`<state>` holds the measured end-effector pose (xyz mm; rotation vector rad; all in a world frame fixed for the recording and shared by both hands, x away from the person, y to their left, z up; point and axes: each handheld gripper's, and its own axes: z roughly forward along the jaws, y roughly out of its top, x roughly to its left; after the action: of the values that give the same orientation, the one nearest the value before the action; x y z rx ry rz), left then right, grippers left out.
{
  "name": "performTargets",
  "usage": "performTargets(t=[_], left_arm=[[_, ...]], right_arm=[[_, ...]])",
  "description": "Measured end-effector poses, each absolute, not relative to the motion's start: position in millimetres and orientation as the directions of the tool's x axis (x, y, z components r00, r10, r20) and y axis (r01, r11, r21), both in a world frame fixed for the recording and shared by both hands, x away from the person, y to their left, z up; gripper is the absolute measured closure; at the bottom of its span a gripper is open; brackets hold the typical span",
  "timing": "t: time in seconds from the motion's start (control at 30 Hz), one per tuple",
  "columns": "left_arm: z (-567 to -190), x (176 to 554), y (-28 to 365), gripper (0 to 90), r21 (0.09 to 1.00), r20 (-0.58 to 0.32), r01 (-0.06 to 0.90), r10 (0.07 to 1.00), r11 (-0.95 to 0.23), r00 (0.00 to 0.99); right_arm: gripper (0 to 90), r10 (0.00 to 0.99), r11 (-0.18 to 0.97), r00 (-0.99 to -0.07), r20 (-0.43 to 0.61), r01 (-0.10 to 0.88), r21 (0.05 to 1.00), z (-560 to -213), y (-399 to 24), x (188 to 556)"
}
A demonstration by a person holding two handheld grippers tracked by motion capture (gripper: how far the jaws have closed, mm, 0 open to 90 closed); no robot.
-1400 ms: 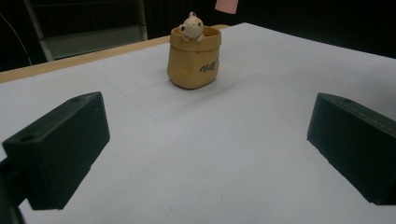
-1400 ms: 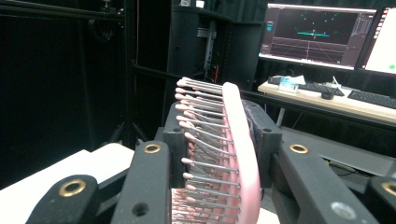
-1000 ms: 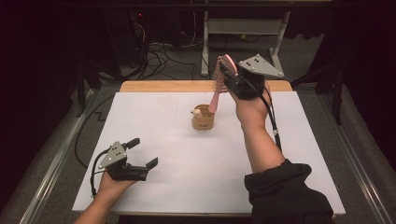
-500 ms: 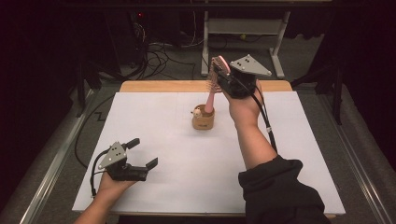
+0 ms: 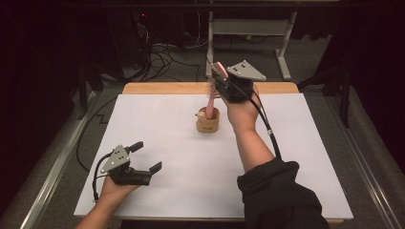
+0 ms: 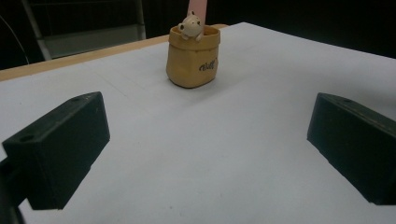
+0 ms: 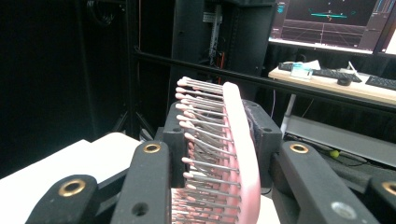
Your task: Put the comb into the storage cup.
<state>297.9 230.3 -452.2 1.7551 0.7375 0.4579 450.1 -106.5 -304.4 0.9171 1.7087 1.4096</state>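
Observation:
A tan pouch-shaped holder with a small bear figure on its rim stands at the middle of the white table top. A pink hairbrush stands nearly upright, its handle end down in the holder's mouth. My right gripper is shut on the brush head above the holder. In the right gripper view the bristled brush sits between the jaws of that gripper. My left gripper rests open at the near left. The left gripper view has that gripper facing the holder and pink handle.
The white sheet covers the table, with a wooden edge at the far side. Behind it lie cables and a metal stand on the floor. A dark rack and monitor appear in the right gripper view.
My right hand has moved left and down with the brush, bringing the handle end into the holder. The left gripper has stayed put.

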Motion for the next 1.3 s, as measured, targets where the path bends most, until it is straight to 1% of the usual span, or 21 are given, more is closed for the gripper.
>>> performTargets(t=[0.33, 0.73, 0.97, 1.2, 1.3], left_arm=[[-452, 298, 230, 0.0, 0.950, -0.060, 0.252, 0.679, -0.186, 0.731], [-453, 298, 229, 0.0, 0.950, -0.061, 0.251, 0.677, -0.186, 0.733], [-453, 298, 228, 0.0, 0.950, -0.064, 0.252, 0.678, -0.183, 0.733], [-453, 298, 228, 0.0, 0.950, -0.064, 0.253, 0.677, -0.183, 0.733], [-453, 298, 228, 0.0, 0.950, -0.063, 0.252, 0.677, -0.184, 0.733]], right_arm=[[67.7, 0.869, 0.141, -0.489, -0.081, 0.089, 0.986, -318, -99, 455], [67.6, 0.874, 0.120, -0.484, -0.041, 0.133, 0.984, -340, -95, 462], [67.4, 0.872, 0.108, -0.488, -0.024, 0.145, 0.984, -345, -93, 463], [67.3, 0.872, 0.114, -0.489, -0.031, 0.141, 0.983, -346, -90, 463], [67.0, 0.873, 0.120, -0.487, -0.030, 0.155, 0.981, -348, -90, 464]])
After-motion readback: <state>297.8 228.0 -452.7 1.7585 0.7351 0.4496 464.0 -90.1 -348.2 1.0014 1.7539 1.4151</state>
